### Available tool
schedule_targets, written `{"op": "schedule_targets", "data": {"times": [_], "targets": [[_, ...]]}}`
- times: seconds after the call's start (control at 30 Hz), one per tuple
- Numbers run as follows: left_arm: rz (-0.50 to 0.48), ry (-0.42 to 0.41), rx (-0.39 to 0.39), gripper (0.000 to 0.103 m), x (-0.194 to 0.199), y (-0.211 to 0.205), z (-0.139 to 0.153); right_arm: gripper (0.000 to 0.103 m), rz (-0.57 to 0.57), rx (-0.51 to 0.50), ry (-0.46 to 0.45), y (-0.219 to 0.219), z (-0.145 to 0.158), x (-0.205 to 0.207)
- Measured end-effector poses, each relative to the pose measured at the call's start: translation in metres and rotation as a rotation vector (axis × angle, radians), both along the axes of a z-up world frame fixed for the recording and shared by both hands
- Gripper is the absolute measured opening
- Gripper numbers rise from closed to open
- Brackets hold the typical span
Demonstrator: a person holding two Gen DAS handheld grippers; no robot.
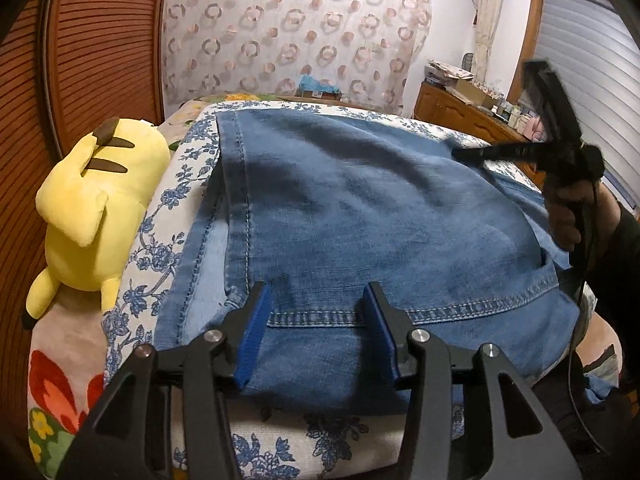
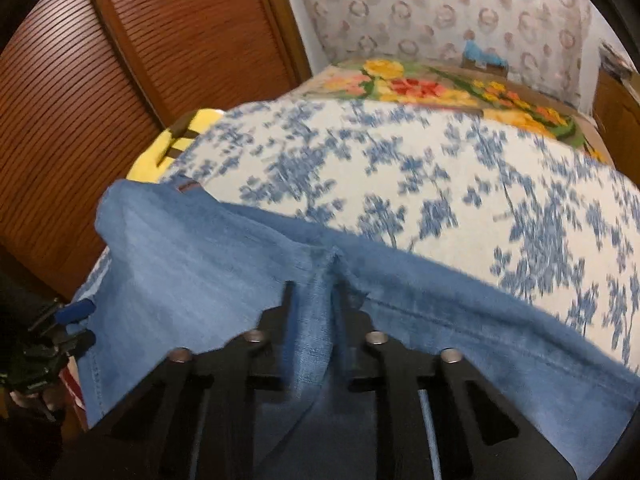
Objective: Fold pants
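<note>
Blue denim pants (image 1: 360, 216) lie folded on a white cloth with blue flowers (image 1: 160, 248). My left gripper (image 1: 318, 300) is open, its blue pads on either side of a stitched pocket edge near the front of the pants, holding nothing. My right gripper (image 2: 314, 296) is shut on a pinched fold of the denim (image 2: 316, 312) and lifts that edge above the cloth. In the left wrist view the right gripper (image 1: 464, 154) shows at the far right edge of the pants, blurred. The left gripper (image 2: 80, 320) shows at the left edge of the right wrist view.
A yellow plush toy (image 1: 96, 208) lies left of the pants, touching the cloth. A brown slatted door (image 1: 80, 60) stands at the left. A flowered blanket (image 2: 440, 88) lies beyond the cloth. A wooden dresser (image 1: 460, 112) with clutter stands at the back right.
</note>
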State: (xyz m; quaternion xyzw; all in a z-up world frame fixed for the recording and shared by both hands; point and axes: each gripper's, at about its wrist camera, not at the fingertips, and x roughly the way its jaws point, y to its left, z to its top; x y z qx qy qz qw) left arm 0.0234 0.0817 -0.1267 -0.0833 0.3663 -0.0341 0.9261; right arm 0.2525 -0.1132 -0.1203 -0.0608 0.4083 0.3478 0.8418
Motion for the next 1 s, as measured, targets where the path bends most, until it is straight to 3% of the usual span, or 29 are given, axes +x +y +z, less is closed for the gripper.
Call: {"op": "schedule_targets", "data": {"times": [0.1,0.17,0.33,0.4,0.73,0.83,0.93,1.0], "targets": [[-0.002,-0.006,0.012,0.051,0.000,-0.003,-0.001,0.006,-0.015,0.081,-0.143,-0.002,0.029,-0.013],[-0.004,-0.009,0.010,0.053,0.000,-0.003,-0.001,0.006,-0.015,0.118,-0.161,-0.003,0.040,-0.016],[-0.011,-0.018,0.026,0.055,-0.001,-0.006,-0.001,0.006,-0.055,-0.011,-0.187,0.011,0.030,-0.012],[-0.014,-0.018,0.029,0.055,-0.001,-0.006,-0.002,0.006,-0.062,-0.003,-0.229,0.012,0.032,-0.012],[-0.013,-0.020,0.011,0.055,-0.002,-0.004,0.000,0.005,0.065,0.016,-0.434,0.056,0.105,-0.043],[-0.014,-0.019,0.013,0.055,-0.003,-0.005,0.000,0.005,0.043,-0.047,-0.419,0.067,0.102,-0.033],[-0.019,-0.019,0.028,0.055,-0.004,-0.006,0.001,0.006,0.005,-0.125,-0.340,0.066,0.080,-0.014],[-0.017,-0.030,0.037,0.055,-0.006,-0.007,0.005,0.014,-0.042,-0.167,-0.289,0.057,0.062,0.000]]}}
